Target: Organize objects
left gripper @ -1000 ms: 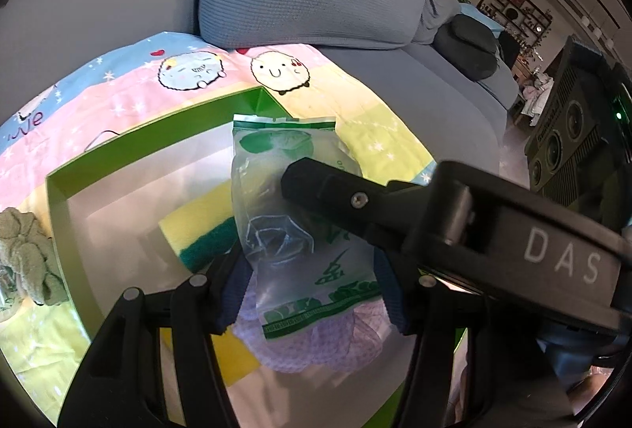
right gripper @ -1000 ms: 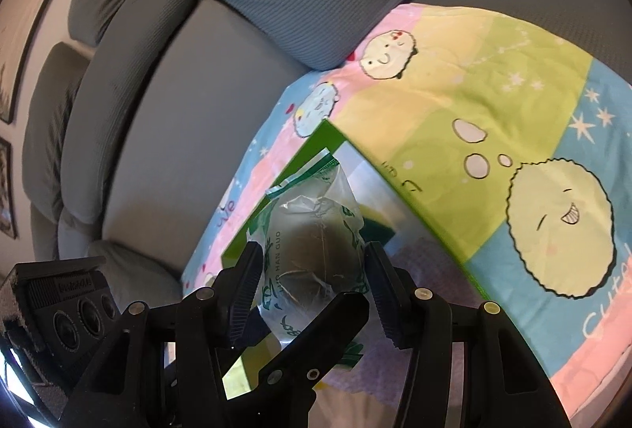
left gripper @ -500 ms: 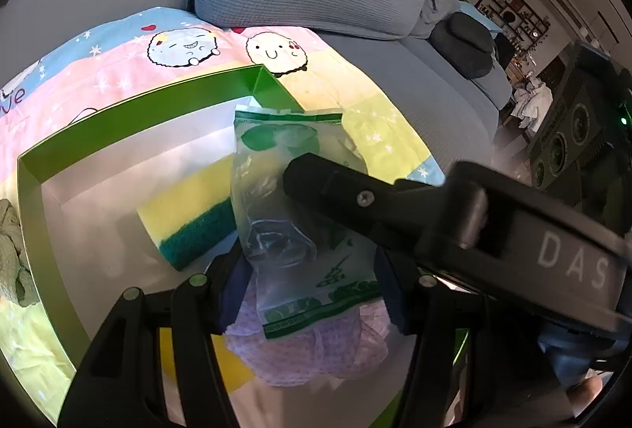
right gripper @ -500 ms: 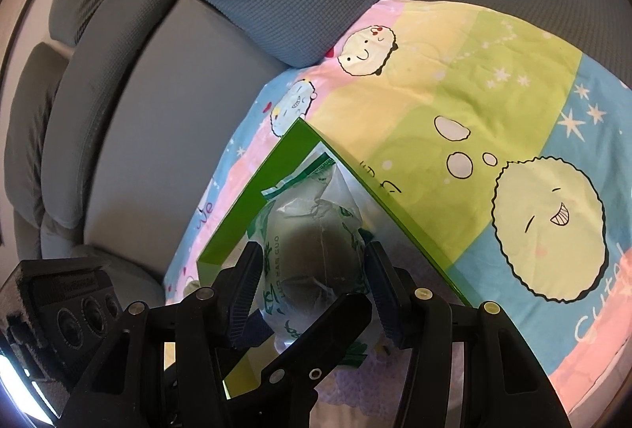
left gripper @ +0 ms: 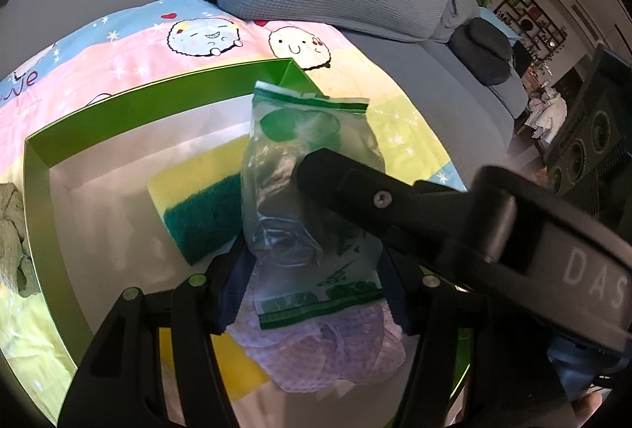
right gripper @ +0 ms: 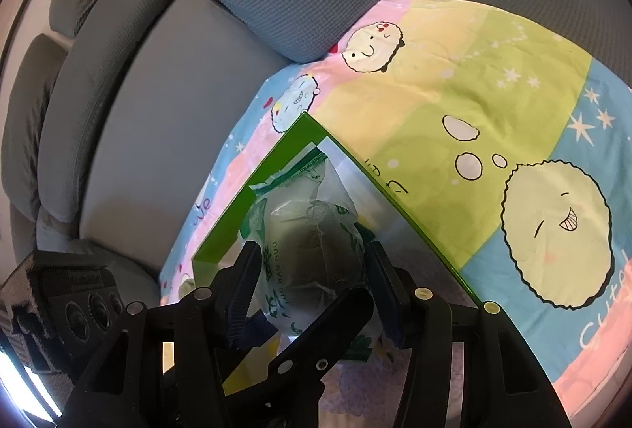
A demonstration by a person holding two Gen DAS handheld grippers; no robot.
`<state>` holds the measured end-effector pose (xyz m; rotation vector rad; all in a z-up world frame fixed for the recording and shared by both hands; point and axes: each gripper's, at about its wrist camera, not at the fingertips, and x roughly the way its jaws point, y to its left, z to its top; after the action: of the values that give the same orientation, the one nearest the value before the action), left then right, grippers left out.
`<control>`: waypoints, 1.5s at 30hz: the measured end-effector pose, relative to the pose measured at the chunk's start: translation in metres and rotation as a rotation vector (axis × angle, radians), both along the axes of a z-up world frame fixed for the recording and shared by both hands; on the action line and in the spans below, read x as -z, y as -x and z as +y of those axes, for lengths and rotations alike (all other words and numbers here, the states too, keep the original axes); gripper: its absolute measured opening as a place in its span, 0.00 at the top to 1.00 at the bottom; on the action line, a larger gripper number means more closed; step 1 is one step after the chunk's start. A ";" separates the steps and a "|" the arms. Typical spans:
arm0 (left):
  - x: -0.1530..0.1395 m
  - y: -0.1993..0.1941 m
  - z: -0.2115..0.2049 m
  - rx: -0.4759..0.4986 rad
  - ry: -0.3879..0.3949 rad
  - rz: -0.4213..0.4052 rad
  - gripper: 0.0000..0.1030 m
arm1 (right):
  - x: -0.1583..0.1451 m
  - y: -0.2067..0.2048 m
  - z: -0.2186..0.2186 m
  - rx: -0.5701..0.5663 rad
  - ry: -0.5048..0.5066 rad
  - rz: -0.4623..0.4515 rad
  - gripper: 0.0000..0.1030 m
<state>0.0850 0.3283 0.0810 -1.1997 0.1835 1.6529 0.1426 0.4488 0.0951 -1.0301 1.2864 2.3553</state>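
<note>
Both hand-held grippers meet on the clear plastic packet with green print (left gripper: 300,198): the left hand-held gripper (left gripper: 314,285), jaws just eased wider, brackets its near end, while the right hand-held gripper (right gripper: 310,285) clamps it. That packet hangs over the green-walled open box (left gripper: 39,198), above a yellow-and-green sponge (left gripper: 197,202) and lilac mesh cloth (left gripper: 324,353).

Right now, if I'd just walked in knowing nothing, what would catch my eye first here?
A crinkly clear packet with green print sits between both black claws, the left claw and the right claw, over a green-walled box. Inside the box lie a yellow-and-green sponge and a lilac mesh cloth. Beneath it spreads a bright cartoon blanket on a grey sofa.
</note>
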 end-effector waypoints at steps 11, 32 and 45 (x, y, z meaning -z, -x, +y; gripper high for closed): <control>-0.003 -0.001 -0.006 -0.011 0.018 0.026 0.42 | 0.001 0.001 -0.001 -0.009 0.009 0.008 0.46; -0.044 0.012 -0.062 -0.112 -0.062 0.092 0.21 | -0.021 -0.007 -0.007 -0.011 -0.006 0.142 0.46; -0.049 0.057 -0.199 -0.430 -0.085 0.168 0.07 | -0.033 -0.003 -0.022 -0.030 -0.052 0.165 0.38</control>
<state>0.0278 0.1297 0.1301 -1.0859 -0.0457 2.1151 0.1460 0.4268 0.1280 -0.8603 1.2660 2.5281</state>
